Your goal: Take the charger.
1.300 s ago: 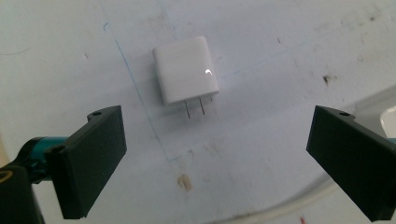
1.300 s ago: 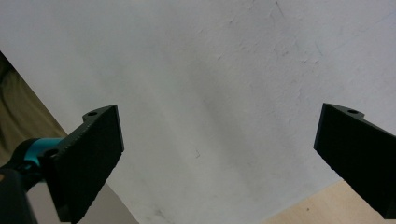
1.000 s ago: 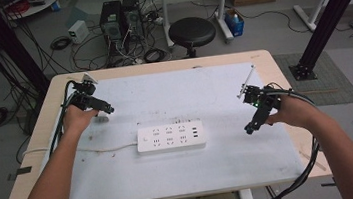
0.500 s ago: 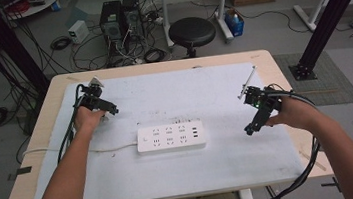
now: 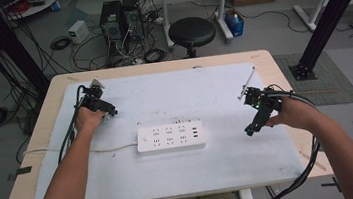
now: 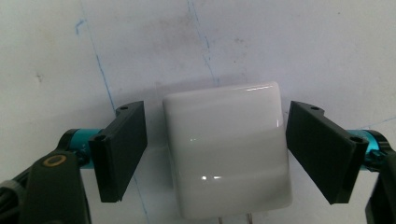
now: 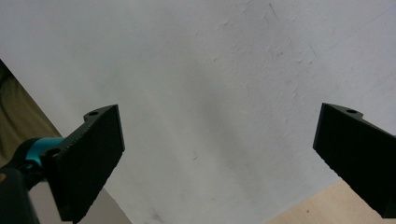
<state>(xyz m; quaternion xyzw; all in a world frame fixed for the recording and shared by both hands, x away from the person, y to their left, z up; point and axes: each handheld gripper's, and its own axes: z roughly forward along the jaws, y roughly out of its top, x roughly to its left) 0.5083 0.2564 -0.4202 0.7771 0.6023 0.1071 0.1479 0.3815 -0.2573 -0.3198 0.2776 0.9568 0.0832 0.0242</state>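
Charger (image 6: 227, 151) is the thing everything turns on here: a white plug-in block lying flat on the white mat (image 5: 174, 94), far-left of the power strip (image 5: 171, 137) and well apart from it. It sits squarely between the jaws of the left gripper (image 6: 215, 154), its short sides facing the two black pads, its two metal prongs pointing back toward the gripper body. The jaws have just been closing around it, yet a thin gap shows on each side, so they bracket the block without pressing it. In my judgement a little more squeeze completes the grip. The right gripper (image 5: 251, 127) hangs to the right of the power strip, over bare mat, jaws spread wide with nothing between them, far from the charger.
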